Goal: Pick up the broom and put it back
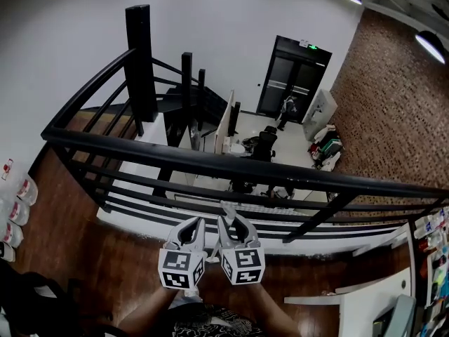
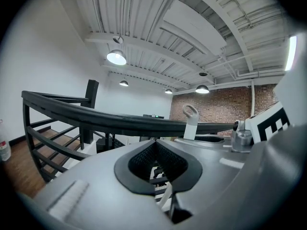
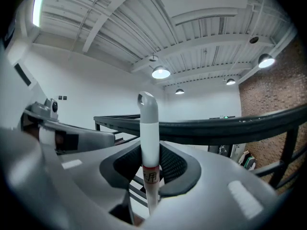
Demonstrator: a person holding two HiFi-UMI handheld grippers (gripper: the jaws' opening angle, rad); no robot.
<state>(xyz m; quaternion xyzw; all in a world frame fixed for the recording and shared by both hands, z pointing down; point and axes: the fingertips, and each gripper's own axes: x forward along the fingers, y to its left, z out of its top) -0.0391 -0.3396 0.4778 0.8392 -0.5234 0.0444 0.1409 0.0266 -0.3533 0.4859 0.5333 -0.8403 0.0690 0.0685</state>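
Note:
The broom shows only as its handle (image 3: 149,143), white with a grey looped cap and a red-edged label. My right gripper (image 3: 149,152) is shut on it just under the cap and holds it upright. In the head view, the handle's tip (image 1: 227,208) pokes up between the jaws of the right gripper (image 1: 229,225), close to the black railing. The left gripper (image 1: 194,226) sits beside it on the left, almost touching. In its own view the left gripper (image 2: 154,143) is shut with nothing between its pads, and the handle (image 2: 190,122) rises to its right. The broom's head is hidden.
A black metal railing (image 1: 210,161) runs right across in front of both grippers, at a mezzanine's edge. Beyond it are a dark spiral staircase (image 1: 179,97), desks and chairs on the floor below, and a brick wall (image 1: 393,97). A white table (image 1: 365,300) stands at lower right.

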